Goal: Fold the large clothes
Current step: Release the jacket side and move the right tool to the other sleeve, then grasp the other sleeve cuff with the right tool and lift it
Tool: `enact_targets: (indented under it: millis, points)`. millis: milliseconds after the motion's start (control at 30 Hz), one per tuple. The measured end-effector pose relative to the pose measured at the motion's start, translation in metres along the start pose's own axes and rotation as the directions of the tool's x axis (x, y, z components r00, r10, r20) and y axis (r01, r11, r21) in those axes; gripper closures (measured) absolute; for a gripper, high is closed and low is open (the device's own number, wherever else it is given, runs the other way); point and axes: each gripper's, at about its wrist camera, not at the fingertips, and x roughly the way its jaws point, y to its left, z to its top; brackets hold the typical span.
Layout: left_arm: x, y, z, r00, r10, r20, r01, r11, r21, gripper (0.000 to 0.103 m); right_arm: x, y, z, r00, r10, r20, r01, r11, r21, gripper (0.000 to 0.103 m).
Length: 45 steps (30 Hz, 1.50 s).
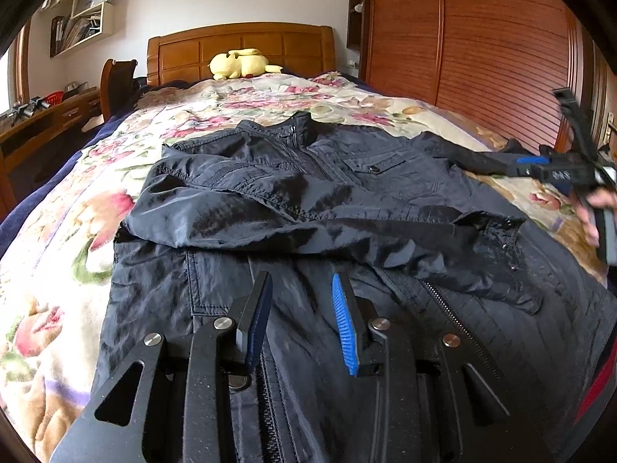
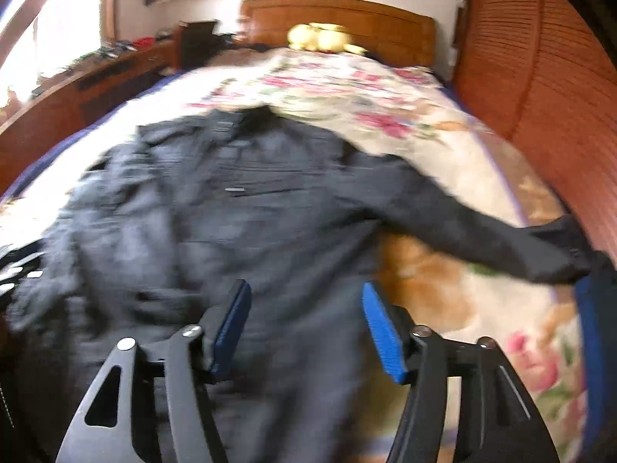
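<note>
A dark navy zip jacket (image 1: 308, 193) lies front up on the floral bedspread (image 1: 69, 239), collar towards the headboard. One sleeve is folded across its chest. The other sleeve (image 2: 482, 239) stretches out to the right over the bedspread. My left gripper (image 1: 302, 281) hovers over the jacket's lower front beside the zip, open, with nothing between its blue pads. My right gripper (image 2: 304, 285) stands open over the jacket's right side, empty; its view is motion-blurred. In the left wrist view it appears blurred at the right edge (image 1: 536, 166), near the outstretched sleeve's cuff, held by a hand.
A yellow plush toy (image 1: 241, 62) lies by the wooden headboard (image 1: 239, 42). A slatted wooden wardrobe (image 1: 482, 38) lines the bed's right side. A desk (image 1: 46, 119) with a chair stands to the left, wall shelves above it.
</note>
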Motion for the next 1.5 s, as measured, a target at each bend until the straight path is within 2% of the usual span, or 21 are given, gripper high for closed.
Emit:
enact_targets:
  millis: [100, 233, 400, 633, 933, 1167, 1200, 1267, 1300, 1333, 1433, 1500]
  points:
    - [0.003, -0.002, -0.001, 1.000, 0.008, -0.011, -0.008, 1.000, 0.010, 0.070, 0.028, -0.038, 0.005, 0.995, -0.082, -0.049, 0.083, 0.996, 0.020, 0.036]
    - [0.007, -0.005, -0.001, 1.000, 0.016, -0.024, -0.016, 1.000, 0.024, 0.070, 0.069, -0.069, 0.013, 0.980, -0.157, -0.118, 0.164, 0.985, 0.054, 0.035]
    - [0.010, -0.005, -0.001, 0.999, 0.009, -0.039, -0.008, 1.000, 0.026, 0.070, 0.106, -0.086, 0.017, 0.954, -0.239, -0.179, 0.244, 0.970, 0.002, 0.031]
    - [0.014, -0.005, -0.001, 0.998, -0.004, -0.057, 0.006, 1.000, 0.018, 0.070, 0.135, -0.094, 0.031, 0.923, -0.340, -0.181, 0.339, 0.940, -0.037, 0.027]
    - [0.018, -0.003, -0.001, 0.997, -0.016, -0.076, 0.017, 1.000, 0.010, 0.070, 0.169, -0.106, 0.035, 0.907, -0.373, -0.198, 0.375, 0.927, -0.026, 0.012]
    - [0.019, -0.003, -0.002, 0.997, -0.017, -0.079, 0.018, 1.000, 0.009, 0.070, 0.189, -0.117, 0.039, 0.902, -0.390, -0.185, 0.391, 0.920, -0.030, 0.009]
    - [0.019, -0.003, -0.002, 0.997, -0.017, -0.079, 0.018, 1.000, 0.009, 0.070, 0.190, -0.116, 0.039, 0.907, -0.378, -0.183, 0.379, 0.925, -0.032, 0.015]
    - [0.019, -0.003, -0.002, 0.997, -0.017, -0.078, 0.018, 1.000, 0.008, 0.070, 0.179, -0.110, 0.037, 0.911, -0.375, -0.170, 0.372, 0.927, -0.051, 0.040]
    - [0.019, -0.003, -0.002, 0.997, -0.017, -0.079, 0.018, 1.000, 0.008, 0.070, 0.177, -0.107, 0.038, 0.899, -0.407, -0.164, 0.400, 0.914, -0.074, 0.073]
    - [0.019, -0.003, -0.002, 0.997, -0.018, -0.079, 0.019, 1.000, 0.008, 0.070, 0.175, -0.103, 0.039, 0.884, -0.438, -0.164, 0.429, 0.899, -0.088, 0.085]
    - [0.019, -0.002, -0.002, 0.997, -0.021, -0.078, 0.021, 1.000, 0.000, 0.070, 0.162, -0.097, 0.047, 0.885, -0.447, -0.129, 0.443, 0.895, -0.060, 0.094]
    - [0.018, -0.001, -0.002, 0.997, -0.021, -0.073, 0.021, 1.000, -0.002, 0.070, 0.147, -0.093, 0.053, 0.888, -0.449, -0.094, 0.449, 0.893, -0.023, 0.095]
